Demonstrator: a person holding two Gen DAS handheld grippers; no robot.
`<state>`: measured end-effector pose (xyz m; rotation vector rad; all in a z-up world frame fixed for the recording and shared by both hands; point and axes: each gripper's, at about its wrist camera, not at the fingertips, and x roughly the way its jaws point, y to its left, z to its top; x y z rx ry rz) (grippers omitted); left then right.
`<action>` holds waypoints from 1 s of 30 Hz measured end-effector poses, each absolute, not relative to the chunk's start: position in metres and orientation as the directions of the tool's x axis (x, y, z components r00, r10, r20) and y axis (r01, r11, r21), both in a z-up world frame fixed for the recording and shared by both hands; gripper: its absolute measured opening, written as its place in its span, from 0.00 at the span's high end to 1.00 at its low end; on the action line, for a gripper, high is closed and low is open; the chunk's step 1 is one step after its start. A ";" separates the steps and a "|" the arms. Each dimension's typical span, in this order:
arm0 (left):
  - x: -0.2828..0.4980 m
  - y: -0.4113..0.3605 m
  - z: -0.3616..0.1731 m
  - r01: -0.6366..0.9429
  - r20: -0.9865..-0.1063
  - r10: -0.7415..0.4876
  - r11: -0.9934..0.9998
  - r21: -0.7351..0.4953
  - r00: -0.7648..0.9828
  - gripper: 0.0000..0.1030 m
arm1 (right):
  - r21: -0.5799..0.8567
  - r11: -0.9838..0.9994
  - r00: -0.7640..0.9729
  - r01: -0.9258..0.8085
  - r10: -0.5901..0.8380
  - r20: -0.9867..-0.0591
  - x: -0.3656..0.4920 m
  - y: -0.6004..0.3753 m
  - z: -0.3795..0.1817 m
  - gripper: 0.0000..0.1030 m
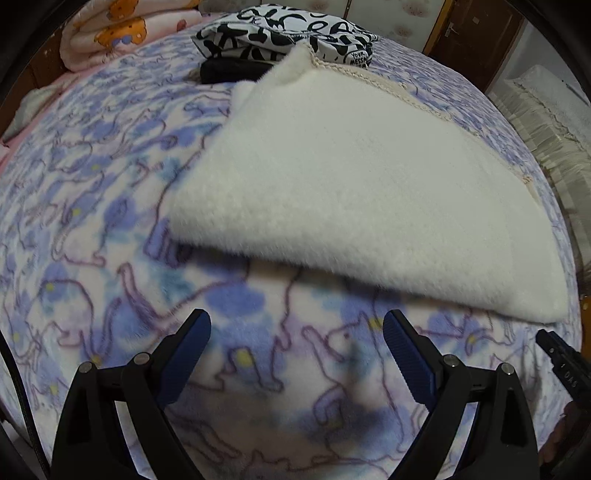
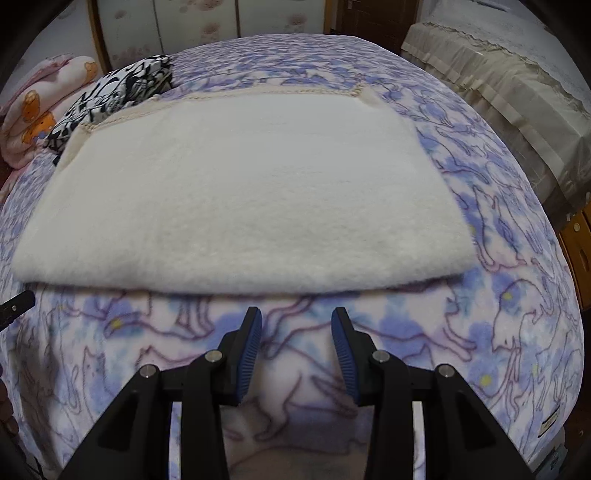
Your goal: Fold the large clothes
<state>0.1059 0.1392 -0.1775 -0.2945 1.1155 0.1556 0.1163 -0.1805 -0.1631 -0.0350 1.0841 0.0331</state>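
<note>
A bed fills both views, covered by a fleece blanket printed with blue and purple animal outlines on a pale ground. On it, near the middle, lies the white fluffy garment, folded flat into a broad rectangle; its near folded edge runs across just beyond both grippers, and a cream knitted trim borders its far edge. From the left wrist camera the same garment stretches away to the right, with its near left corner just beyond the fingers.

Beside the bed on the right stands furniture draped in a beige cloth. At the far left a pink quilt with orange bear figures is bunched up. Between that quilt and the garment's far left corner sits a black-and-white printed folded cloth, resting on a dark folded item.

The left gripper hovers over bare blanket, fingers spread wide and released, grasping nothing. The right gripper also hangs over the blanket just short of the garment's near edge, its blue-padded fingers parted with nothing between them.
</note>
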 end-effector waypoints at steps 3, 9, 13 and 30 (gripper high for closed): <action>0.103 0.137 -0.182 -0.255 -0.896 -0.087 0.942 -0.216 0.436 0.09 | -0.014 0.997 0.474 -0.079 0.025 -0.880 0.111 -0.166 -0.160 0.62; 0.104 0.138 -0.198 -0.238 -0.862 -0.229 0.900 -0.364 0.452 0.09 | -0.029 0.988 0.500 -0.152 0.052 -0.865 0.107 -0.142 -0.154 0.62; 0.111 0.144 -0.205 -0.244 -0.828 -0.271 0.869 -0.430 0.492 0.09 | -0.040 0.982 0.510 -0.184 0.061 -0.858 0.108 -0.131 -0.154 0.62; 0.192 0.179 -0.205 -0.325 -0.699 -0.174 0.791 -0.519 0.693 0.13 | 0.049 0.964 0.540 -0.263 0.189 -0.820 0.157 -0.104 -0.143 0.62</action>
